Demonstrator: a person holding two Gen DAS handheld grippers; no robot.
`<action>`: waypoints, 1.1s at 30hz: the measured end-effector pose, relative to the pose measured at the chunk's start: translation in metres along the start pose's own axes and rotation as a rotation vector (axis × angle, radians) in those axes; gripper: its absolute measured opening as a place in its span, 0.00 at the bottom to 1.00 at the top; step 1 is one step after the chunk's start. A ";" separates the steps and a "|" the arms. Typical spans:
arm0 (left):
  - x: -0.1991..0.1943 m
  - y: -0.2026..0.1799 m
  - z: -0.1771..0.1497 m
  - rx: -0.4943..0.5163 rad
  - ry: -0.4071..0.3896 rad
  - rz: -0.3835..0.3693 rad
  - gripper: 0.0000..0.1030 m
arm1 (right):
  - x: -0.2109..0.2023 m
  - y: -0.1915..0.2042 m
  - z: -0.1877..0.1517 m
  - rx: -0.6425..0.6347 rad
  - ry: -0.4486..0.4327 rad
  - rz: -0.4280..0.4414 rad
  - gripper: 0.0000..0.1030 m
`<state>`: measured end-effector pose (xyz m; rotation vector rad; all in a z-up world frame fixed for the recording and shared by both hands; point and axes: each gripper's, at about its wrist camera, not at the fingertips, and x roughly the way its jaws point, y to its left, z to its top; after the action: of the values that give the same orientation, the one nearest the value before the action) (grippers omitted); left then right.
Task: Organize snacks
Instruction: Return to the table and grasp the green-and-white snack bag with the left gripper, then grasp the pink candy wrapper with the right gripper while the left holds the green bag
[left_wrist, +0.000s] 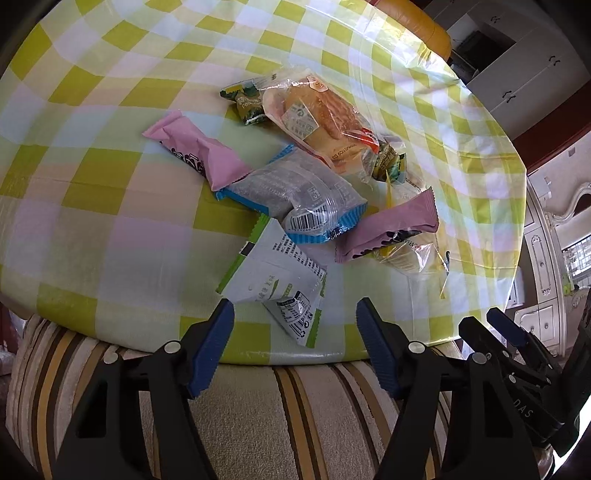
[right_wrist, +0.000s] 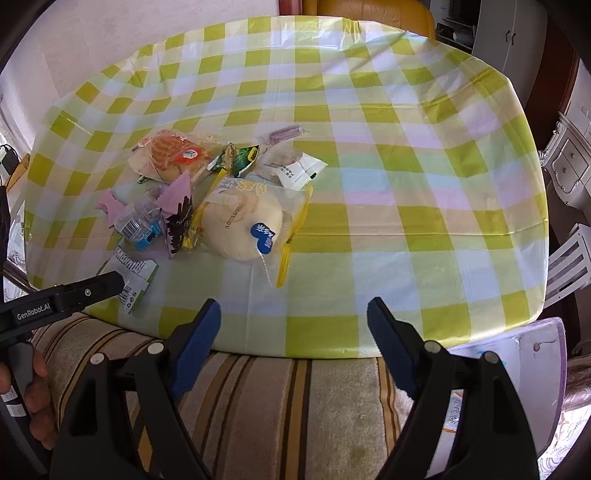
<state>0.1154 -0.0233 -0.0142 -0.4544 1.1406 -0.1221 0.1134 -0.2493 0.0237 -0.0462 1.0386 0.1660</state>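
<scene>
A pile of wrapped snacks lies on the checked table (left_wrist: 92, 206). It holds a pink packet (left_wrist: 195, 151), a clear blue-edged packet (left_wrist: 295, 199), a bread in clear wrap (left_wrist: 317, 114) and a second pink packet (left_wrist: 391, 229). My left gripper (left_wrist: 294, 306) hovers open at the near edge, and the corner of a white-green packet (left_wrist: 273, 273) shows between its tips, untouched. My right gripper (right_wrist: 293, 305) stands open over bare cloth, nothing between its pads. Ahead and to its left lies a round bun in a yellow-edged bag (right_wrist: 240, 225), with the orange bread (right_wrist: 170, 155) beyond.
A striped cushion (right_wrist: 295, 406) sits below the table's near edge. An orange chair (right_wrist: 369, 11) stands at the far side. White cabinets (right_wrist: 569, 162) stand to the right. A purple snack (right_wrist: 284, 133) and a white packet (right_wrist: 295, 166) lie behind the bun. The table's right half (right_wrist: 424, 184) carries only cloth.
</scene>
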 end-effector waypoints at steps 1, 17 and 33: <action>0.001 -0.001 0.002 0.000 0.000 0.004 0.64 | 0.002 0.003 0.001 -0.002 0.000 0.008 0.79; 0.020 -0.009 0.026 0.086 -0.006 0.163 0.63 | 0.012 0.024 0.018 0.002 -0.019 0.071 0.79; -0.003 0.009 0.015 0.103 -0.063 0.149 0.40 | 0.025 0.060 0.047 -0.011 -0.078 0.131 0.79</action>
<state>0.1265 -0.0099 -0.0098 -0.2794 1.0971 -0.0360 0.1563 -0.1816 0.0290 0.0179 0.9629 0.2904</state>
